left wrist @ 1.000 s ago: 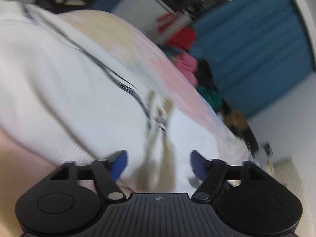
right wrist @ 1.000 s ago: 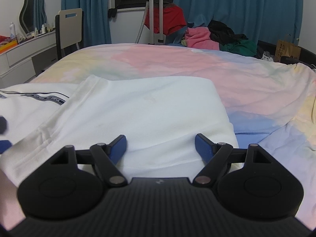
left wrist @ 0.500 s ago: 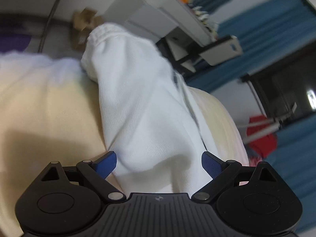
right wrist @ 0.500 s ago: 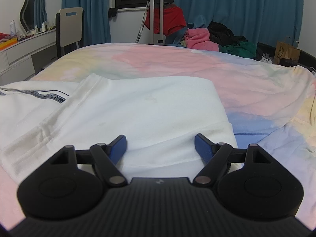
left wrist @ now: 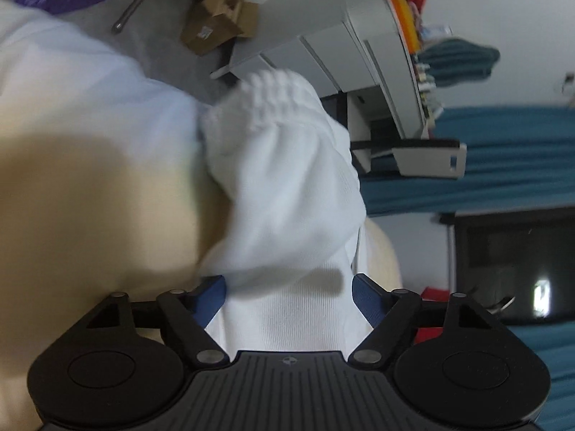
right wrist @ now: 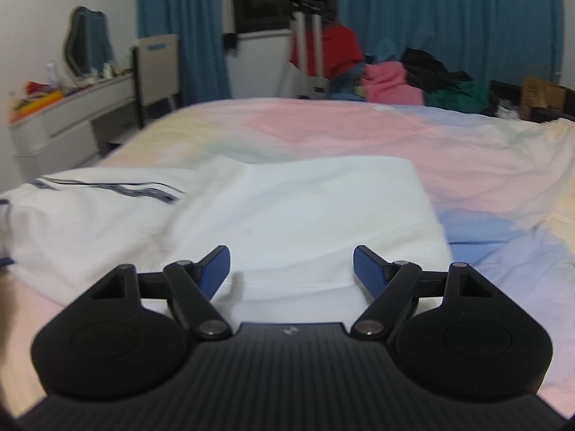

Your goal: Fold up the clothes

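My left gripper (left wrist: 289, 287) was spread wide around the white sweatshirt's (right wrist: 280, 215) ribbed-cuff sleeve (left wrist: 284, 165). My right gripper (right wrist: 291, 262), also wide, hovered over its soft knit body, flat on the pastel bedsheet (right wrist: 467, 165).

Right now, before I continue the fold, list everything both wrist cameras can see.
white garment: one, white with dark stripe trim, spread on the bed; its ribbed-cuff sleeve lies between the left fingers
bedspread: one, pastel pink, yellow and blue, under the garment
clothes pile: one heap, red, pink, black, green, beyond the bed's far edge
curtains: blue, back wall
stand: one, silver, beside the pile
dresser: one, grey, left of the bed, clutter on top
chair: one, pale back, by the dresser
cardboard box: one, brown, on the floor
left gripper: black with blue fingers, open around the sleeve
right gripper: black with blue fingers, open over the garment
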The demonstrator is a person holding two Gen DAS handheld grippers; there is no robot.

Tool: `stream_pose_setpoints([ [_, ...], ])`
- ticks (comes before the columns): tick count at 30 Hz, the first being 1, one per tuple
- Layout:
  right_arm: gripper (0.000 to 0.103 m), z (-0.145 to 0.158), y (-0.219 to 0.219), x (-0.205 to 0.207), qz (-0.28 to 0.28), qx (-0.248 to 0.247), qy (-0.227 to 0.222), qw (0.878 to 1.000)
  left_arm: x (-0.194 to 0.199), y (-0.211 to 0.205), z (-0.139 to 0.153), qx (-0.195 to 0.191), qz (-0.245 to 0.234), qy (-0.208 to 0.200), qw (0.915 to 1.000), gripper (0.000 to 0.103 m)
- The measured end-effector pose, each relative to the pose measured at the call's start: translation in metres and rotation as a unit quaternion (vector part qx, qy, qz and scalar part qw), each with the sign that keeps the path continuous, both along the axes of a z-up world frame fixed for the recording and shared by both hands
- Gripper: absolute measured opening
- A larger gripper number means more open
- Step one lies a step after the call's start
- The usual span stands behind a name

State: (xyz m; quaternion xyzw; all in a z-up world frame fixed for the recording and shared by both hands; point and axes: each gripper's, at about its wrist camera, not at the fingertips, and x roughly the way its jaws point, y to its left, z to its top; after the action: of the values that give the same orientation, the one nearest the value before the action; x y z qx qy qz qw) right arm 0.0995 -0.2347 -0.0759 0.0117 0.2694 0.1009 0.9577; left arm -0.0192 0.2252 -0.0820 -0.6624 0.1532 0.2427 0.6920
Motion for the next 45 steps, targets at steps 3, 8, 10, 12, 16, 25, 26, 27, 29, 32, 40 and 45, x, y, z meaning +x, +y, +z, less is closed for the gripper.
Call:
stream_pose_setpoints([
  [3,0.077,-0.004,0.010,0.002,0.014,-0.012,0.004,1.000,-0.002,0.004,0.001,0.003,-0.009,0.010,0.9999,0.079],
  [8,0.077,-0.010,0.018,0.007,0.019,-0.023,0.014,0.999,0.015,0.012,-0.004,0.027,-0.002,0.038,0.9989,0.081],
  [10,0.077,-0.011,0.020,0.007,0.022,-0.022,0.016,0.999,0.033,0.020,0.000,0.051,-0.014,0.048,0.9974,0.082],
  [12,0.077,-0.007,0.018,0.004,0.029,0.003,0.020,0.999,0.052,0.029,0.006,0.077,-0.027,0.060,0.9948,0.077],
  [16,0.077,-0.002,0.006,0.003,0.007,0.027,0.022,0.999,0.080,0.039,0.016,0.135,-0.049,0.080,0.9865,0.043],
  [25,0.079,0.008,-0.026,0.004,-0.059,0.069,0.020,0.996,0.078,-0.027,0.081,0.336,-0.056,0.083,0.9365,0.018],
  [26,0.079,0.009,-0.030,0.004,-0.066,0.074,0.020,0.995,0.078,-0.041,0.094,0.359,-0.057,0.076,0.9283,0.018],
  [27,0.079,0.010,-0.033,0.004,-0.073,0.079,0.020,0.994,0.077,-0.058,0.109,0.380,-0.059,0.067,0.9206,0.017],
  [29,0.079,0.012,-0.040,0.004,-0.087,0.088,0.019,0.992,0.078,-0.094,0.139,0.420,-0.065,0.044,0.9043,0.017],
  [32,0.079,0.015,-0.051,0.004,-0.109,0.102,0.019,0.989,0.086,-0.157,0.180,0.467,-0.074,-0.001,0.8813,0.016],
  [40,0.079,0.020,-0.134,-0.008,-0.272,0.192,0.001,0.943,0.115,-0.370,0.214,0.597,-0.135,-0.082,0.7865,0.014],
  [45,0.081,0.026,-0.165,-0.035,-0.399,0.166,-0.080,0.898,0.131,-0.486,0.169,0.655,-0.210,-0.114,0.7172,0.013],
])
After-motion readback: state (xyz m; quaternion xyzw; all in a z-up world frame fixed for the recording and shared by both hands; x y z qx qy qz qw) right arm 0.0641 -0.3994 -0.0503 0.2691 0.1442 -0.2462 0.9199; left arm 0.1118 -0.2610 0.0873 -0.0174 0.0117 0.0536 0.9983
